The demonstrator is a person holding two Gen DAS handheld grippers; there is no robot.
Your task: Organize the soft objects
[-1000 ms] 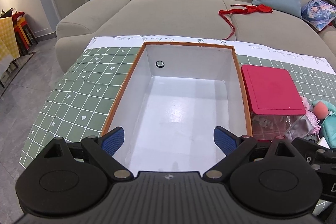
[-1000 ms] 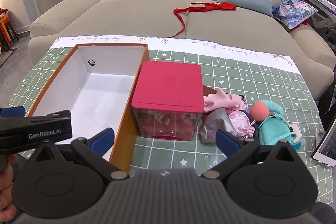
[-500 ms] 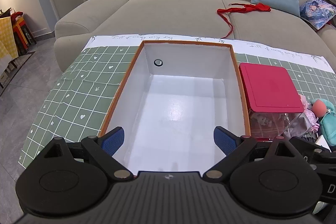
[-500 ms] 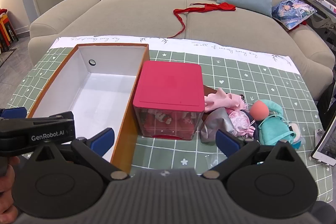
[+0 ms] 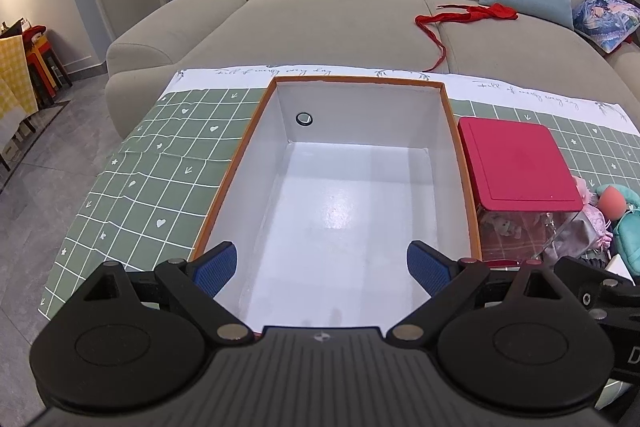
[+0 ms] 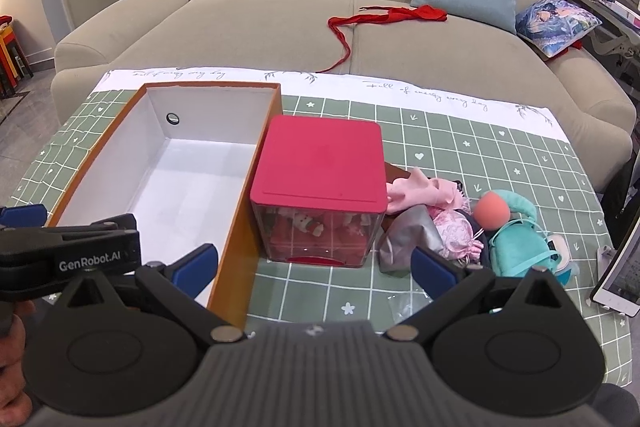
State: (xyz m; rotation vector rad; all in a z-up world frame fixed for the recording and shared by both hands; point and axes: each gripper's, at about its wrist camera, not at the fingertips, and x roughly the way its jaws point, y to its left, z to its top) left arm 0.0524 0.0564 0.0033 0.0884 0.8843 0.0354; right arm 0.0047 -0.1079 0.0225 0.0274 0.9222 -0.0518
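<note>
Soft pink cloth bundle [image 6: 420, 189] near the worktop's right edge should handle light and limp; pinch a central fold. Both grippers' fingers stand apart, empty.

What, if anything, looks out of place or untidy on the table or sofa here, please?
The soft toys lie in a jumbled heap on the tablecloth, right of the red-lidded container, while the big box holds nothing. A red ribbon trails loose across the sofa. Nothing looks spilled or damaged.
</note>
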